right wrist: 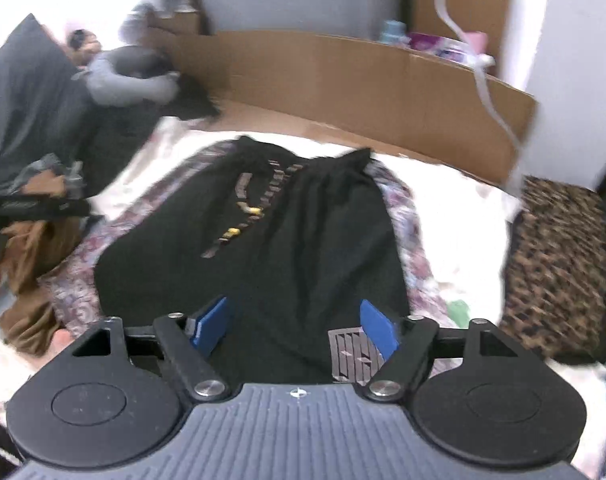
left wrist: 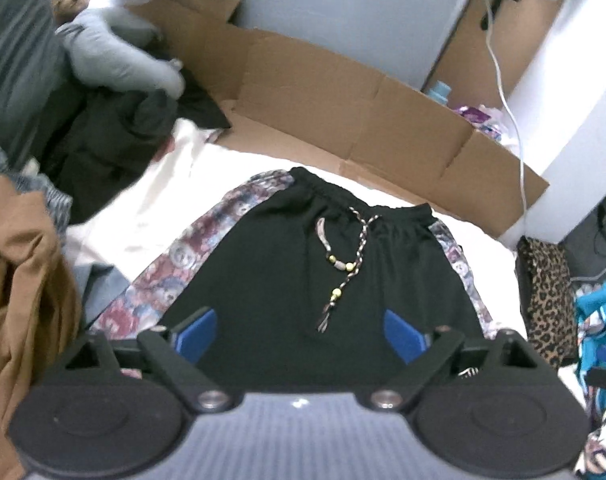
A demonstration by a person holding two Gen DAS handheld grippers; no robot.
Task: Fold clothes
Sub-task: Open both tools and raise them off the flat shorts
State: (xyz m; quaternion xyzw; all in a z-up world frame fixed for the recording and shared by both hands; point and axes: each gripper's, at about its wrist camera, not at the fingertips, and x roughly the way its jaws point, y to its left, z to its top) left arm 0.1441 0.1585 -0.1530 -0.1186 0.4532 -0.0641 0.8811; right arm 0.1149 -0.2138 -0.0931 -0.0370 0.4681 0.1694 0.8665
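Black shorts (left wrist: 271, 264) with floral side panels and a beaded drawstring (left wrist: 345, 266) lie flat on a white bed sheet (left wrist: 151, 216), waistband toward the far side. My left gripper (left wrist: 301, 334) hovers above their near hem, open, blue pads wide apart with nothing between them. In the right wrist view the same shorts (right wrist: 263, 240) spread below my right gripper (right wrist: 295, 328), which is also open and holds nothing. A grey patterned patch (right wrist: 353, 354) shows on the fabric near its right pad.
A flattened cardboard sheet (left wrist: 343, 116) lines the far edge of the bed. A heap of dark and grey clothes (left wrist: 115, 92) lies at far left, a brown garment (left wrist: 19, 280) at near left. A leopard-print item (left wrist: 551, 300) and turquoise cloth (left wrist: 599, 320) sit on the right.
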